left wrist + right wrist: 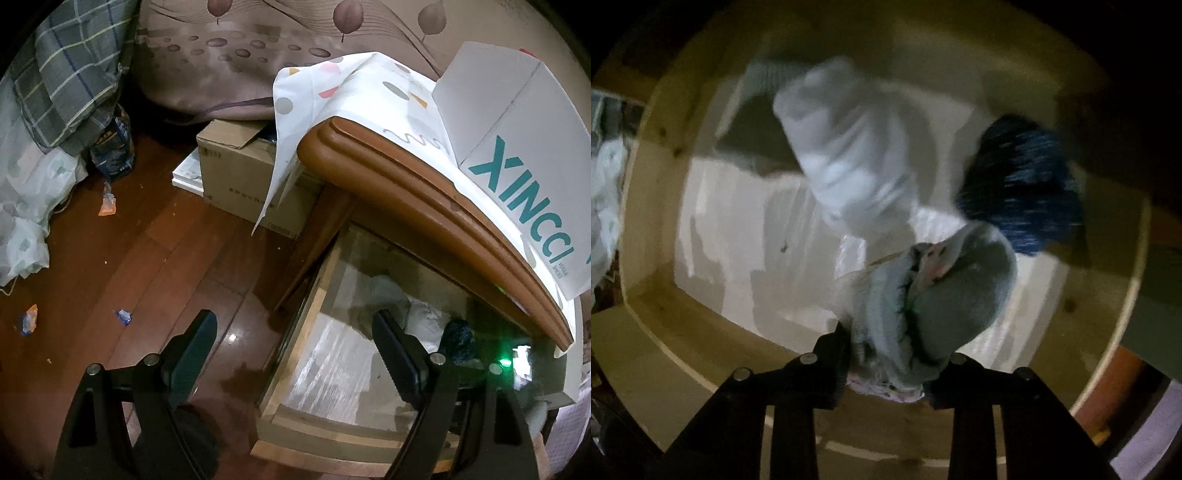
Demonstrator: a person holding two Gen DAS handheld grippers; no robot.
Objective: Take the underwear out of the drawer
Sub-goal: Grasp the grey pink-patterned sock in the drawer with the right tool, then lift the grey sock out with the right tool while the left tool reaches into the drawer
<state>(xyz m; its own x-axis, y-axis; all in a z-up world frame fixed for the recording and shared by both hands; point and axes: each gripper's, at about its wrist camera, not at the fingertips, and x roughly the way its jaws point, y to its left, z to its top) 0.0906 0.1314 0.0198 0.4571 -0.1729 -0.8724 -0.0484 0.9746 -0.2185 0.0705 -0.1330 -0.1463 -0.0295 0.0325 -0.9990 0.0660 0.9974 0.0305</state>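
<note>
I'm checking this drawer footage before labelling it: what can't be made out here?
- Right wrist view: motion blur hides the print on the grey-green garment in the right gripper.
- Same view: the dark blue bundle is too blurred to identify.
- Left wrist view: the nightstand top hides the rear of the drawer.

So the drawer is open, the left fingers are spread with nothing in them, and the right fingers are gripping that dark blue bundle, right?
Not quite. The right fingers are gripping the grey bundle; the dark blue bundle lies behind it in the drawer, as the right wrist view shows. The rest is right: drawer open, left fingers spread and holding nothing.
</note>
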